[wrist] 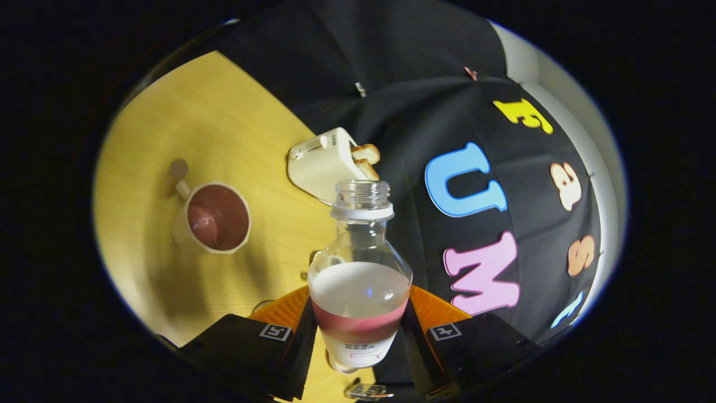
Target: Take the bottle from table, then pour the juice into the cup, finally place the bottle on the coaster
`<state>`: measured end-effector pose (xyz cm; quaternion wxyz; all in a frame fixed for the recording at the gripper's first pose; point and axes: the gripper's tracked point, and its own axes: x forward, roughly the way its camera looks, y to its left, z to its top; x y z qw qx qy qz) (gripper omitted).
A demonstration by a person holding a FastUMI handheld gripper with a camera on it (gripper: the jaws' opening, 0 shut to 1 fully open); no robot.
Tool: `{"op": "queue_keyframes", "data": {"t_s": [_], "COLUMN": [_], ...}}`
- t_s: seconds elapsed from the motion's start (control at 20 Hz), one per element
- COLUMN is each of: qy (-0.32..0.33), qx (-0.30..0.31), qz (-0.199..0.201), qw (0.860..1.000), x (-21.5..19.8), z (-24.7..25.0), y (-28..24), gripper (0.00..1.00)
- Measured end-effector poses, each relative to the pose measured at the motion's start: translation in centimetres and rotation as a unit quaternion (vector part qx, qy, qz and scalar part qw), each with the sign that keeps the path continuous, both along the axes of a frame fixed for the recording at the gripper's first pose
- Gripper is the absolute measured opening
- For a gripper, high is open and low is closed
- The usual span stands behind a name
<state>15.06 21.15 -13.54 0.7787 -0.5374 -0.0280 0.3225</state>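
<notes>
While tilted, tool clamping bottle

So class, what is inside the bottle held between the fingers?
The bottle, uncapped and gripped by the gripper, holds a pale whitish liquid filling its lower part. Its label covers the bottom, so nothing shows there.

A yellow wood-grain counter fills the left half of the frame, brightly lit, with soft shadows falling across its lower part. Black cloth forms the booth's wall across the top and right of the frame, draped in folds and pinned by a small clip near the top centre. Beyond the cloth, at the far right, a pale plain wall curves down the edge. A cream toaster holding bread slices stands on the counter against the cloth, near the frame's centre.
</notes>
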Motion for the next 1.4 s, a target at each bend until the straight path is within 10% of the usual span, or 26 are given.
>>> {"op": "queue_keyframes", "data": {"t_s": [0.35,0.7,1.15,1.4], "qy": [0.098,0.209,0.21,0.213], "qx": [0.172,0.366,0.483,0.49], "qz": [-0.066,-0.119,-0.147,-0.156], "qw": [0.978,0.899,0.837,0.831], "x": [1.2,4.1,7.4,8.6], "z": [3.3,2.7,-1.8,-5.5], "y": [-2.7,-3.7,-4.5,-4.4], "gripper": [0.74,0.74,0.74,0.74]}}
